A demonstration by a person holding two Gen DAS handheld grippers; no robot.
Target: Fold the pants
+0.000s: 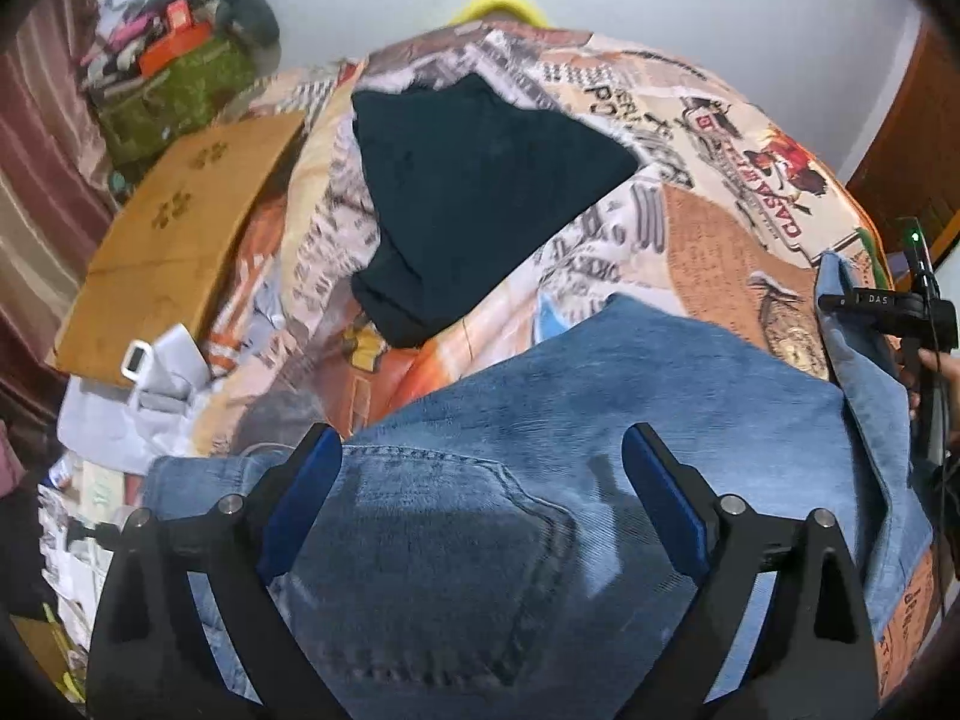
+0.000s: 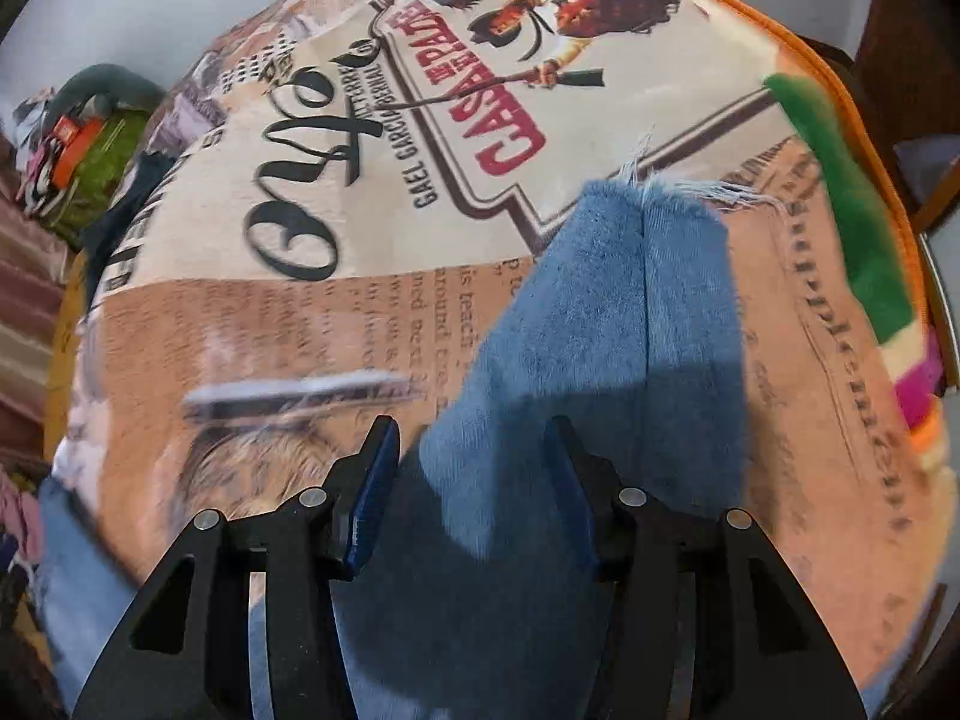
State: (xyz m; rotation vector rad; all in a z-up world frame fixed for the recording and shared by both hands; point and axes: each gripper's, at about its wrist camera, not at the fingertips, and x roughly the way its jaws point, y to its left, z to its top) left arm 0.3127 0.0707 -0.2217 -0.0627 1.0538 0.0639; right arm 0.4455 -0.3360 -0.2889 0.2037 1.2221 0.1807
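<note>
Left tool (image 1: 483, 468) open, hovering over the back pocket of the blue jeans (image 1: 600, 396) spread on the printed blanket (image 1: 708, 228); right tool (image 2: 474, 450) open too, its fingers straddling a frayed-hem leg (image 2: 618, 312).

bed – printed blanket (image 1: 708, 240) | on it: jeans (image 1: 600, 420), dark folded garment (image 1: 474, 198)

One jeans (image 1: 600, 420), one dark garment (image 1: 474, 192)
</note>
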